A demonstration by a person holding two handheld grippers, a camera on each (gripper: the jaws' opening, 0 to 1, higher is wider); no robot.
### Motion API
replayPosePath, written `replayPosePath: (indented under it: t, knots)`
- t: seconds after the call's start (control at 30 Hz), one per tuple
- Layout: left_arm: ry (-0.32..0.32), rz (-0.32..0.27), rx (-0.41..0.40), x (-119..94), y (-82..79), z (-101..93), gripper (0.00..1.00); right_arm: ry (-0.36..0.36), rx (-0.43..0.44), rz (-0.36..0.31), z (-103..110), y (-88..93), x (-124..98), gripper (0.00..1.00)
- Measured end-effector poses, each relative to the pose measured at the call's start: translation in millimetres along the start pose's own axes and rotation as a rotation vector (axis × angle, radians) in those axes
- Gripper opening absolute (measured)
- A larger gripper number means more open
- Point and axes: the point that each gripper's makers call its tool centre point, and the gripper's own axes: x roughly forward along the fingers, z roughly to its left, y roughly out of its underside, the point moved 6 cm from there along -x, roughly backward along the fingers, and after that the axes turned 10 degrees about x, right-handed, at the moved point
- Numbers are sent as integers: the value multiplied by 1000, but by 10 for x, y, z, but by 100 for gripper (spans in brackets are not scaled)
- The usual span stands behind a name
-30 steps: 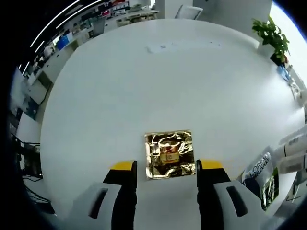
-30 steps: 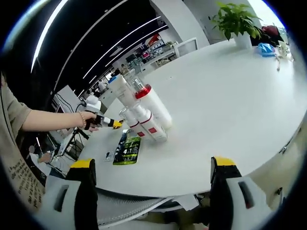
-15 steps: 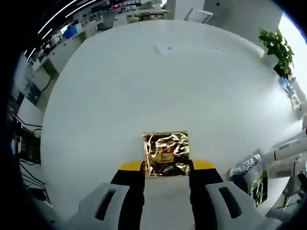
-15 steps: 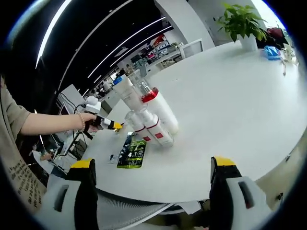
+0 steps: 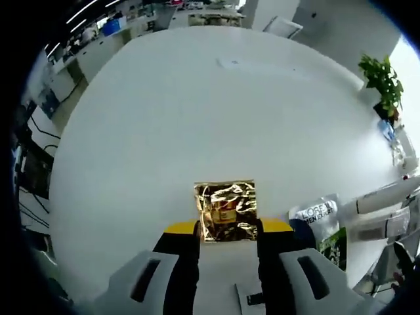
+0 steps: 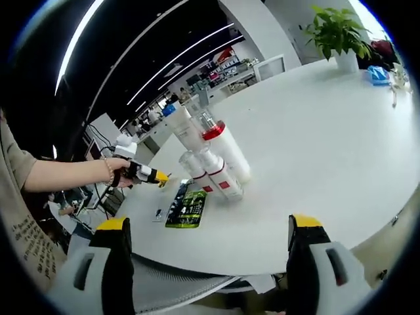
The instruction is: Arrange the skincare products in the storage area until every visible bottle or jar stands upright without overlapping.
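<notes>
You see the white table [image 5: 197, 111] evenly lit from overhead in the left gripper view, bright but not blown out, with almost no shadow across it. The gold foil sachet [image 5: 225, 211] throws crinkled glints back at you. Fisheye bending curves the table's rim, and detail goes soft toward the edges. In the right gripper view, ceiling light strips [image 6: 164, 62] streak across a dark ceiling, and daylight burns out the upper right behind the plant [image 6: 338, 29]. The bottles [image 6: 213, 157] read fairly sharp and cast faint, short shadows. The sleeve [image 6: 20, 190] at left is stretched by the lens.
</notes>
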Motion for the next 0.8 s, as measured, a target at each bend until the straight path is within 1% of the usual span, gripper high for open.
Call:
replayPosePath:
  t: [0.13,0.23,0.3,0.37,0.4,0.47,0.6,0.8]
  knots:
    - [15,3,-10,-3,102,-102,31,-4,-6,4,-7,-7,-14,100]
    - [10,11,-1,-5,187,-181,31,-8,-14,7,-11,-22,-24,100]
    - [8,13,-13,-12,231,-222,32,-10,-14,5,-18,-33,-32,100]
    - [-4,4,-40,-13,258,-254,33,-10,-15,5,-29,-36,-41,100]
    - [-11,7,-50,6,248,-234,33,-11,-15,5,-30,-35,-44,100]
    - [-25,0,-59,12,281,-276,33,-12,-13,7,-32,-30,-55,100]
    - [-61,3,-45,19,328,-312,33,-11,-16,10,-46,-21,-89,100]
    - [-56,11,-50,50,368,-380,34,-3,-10,8,-94,-18,-144,100]
